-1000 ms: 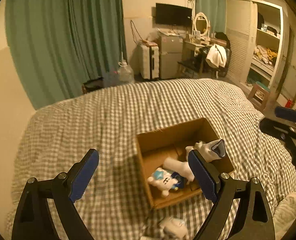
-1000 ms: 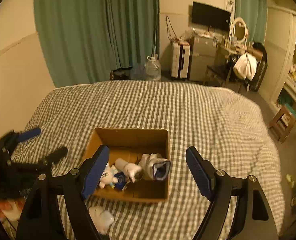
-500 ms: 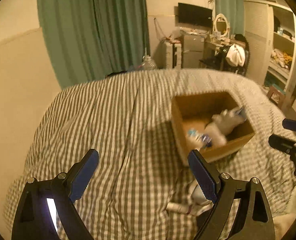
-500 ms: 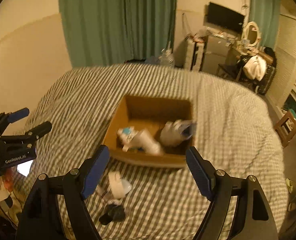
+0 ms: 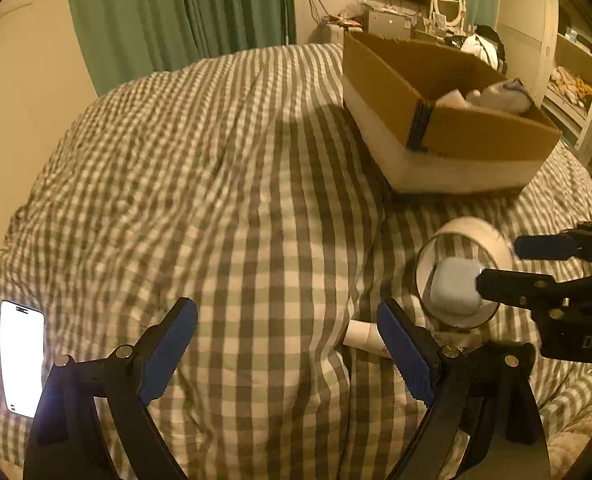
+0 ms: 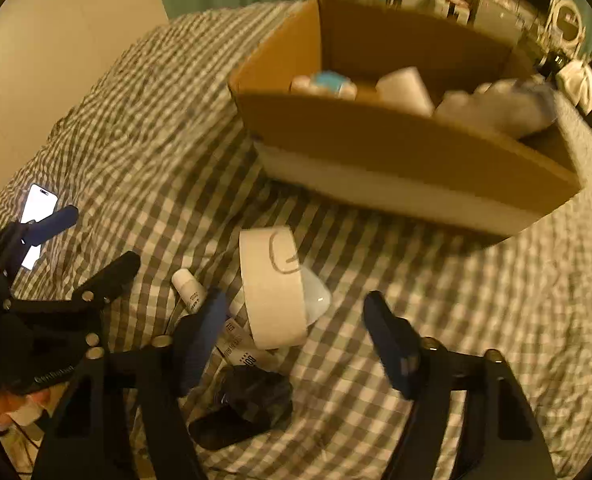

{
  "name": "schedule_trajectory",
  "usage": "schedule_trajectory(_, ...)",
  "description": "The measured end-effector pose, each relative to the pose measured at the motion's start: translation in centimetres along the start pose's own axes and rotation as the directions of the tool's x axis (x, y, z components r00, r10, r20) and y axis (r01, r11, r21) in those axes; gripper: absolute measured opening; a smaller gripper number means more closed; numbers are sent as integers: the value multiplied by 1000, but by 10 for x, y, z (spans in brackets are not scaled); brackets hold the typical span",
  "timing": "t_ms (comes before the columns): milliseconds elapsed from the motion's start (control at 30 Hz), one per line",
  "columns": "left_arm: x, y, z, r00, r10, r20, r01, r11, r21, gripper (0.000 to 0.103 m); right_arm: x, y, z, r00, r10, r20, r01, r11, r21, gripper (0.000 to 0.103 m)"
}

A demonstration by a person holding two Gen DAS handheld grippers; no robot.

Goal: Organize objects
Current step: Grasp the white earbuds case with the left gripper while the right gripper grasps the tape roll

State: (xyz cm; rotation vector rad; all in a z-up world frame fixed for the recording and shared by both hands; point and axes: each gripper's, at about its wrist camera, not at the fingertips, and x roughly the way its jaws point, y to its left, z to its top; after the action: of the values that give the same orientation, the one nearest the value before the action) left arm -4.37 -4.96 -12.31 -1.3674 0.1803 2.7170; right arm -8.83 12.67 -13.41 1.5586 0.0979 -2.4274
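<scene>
A cardboard box (image 5: pixel 447 136) (image 6: pixel 395 148) sits on the checked bed and holds a plush toy, a white cylinder and grey cloth. In front of it lie a white tape roll (image 6: pixel 272 288) (image 5: pixel 461 240), a pale earbud case (image 5: pixel 453 286), small white bottles (image 6: pixel 190 286) and a black object (image 6: pixel 248 408). My right gripper (image 6: pixel 296 348) is open, low over the bed, just in front of the tape roll. My left gripper (image 5: pixel 286 348) is open and empty over bare bedding, left of the tape roll.
A lit phone (image 5: pixel 20 358) (image 6: pixel 38 204) lies on the bed at the left. Green curtains (image 5: pixel 184 12) hang behind the bed. A desk, mirror and shelves stand at the far right of the room.
Both grippers have dropped low toward the bed and closer to the loose items in front of the box. The box now appears higher and nearer in both views.
</scene>
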Motion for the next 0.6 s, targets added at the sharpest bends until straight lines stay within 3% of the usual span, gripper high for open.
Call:
schedule_trajectory(133, 10, -6, -4, 1000, -10, -17, 10, 1000, 16, 94, 15, 5, -4, 999, 36, -37, -36, 999, -14, 30)
schedule_trajectory(300, 9, -16, -9, 1000, -17, -26, 17, 1000, 23, 94, -1, 4, -5, 999, 46, -7, -46, 999, -26, 30)
schedule_trajectory(600, -16, -42, -2, 999, -45, -16, 45, 998, 37, 94, -65, -17, 1, 990, 37, 138, -39, 999, 16, 28)
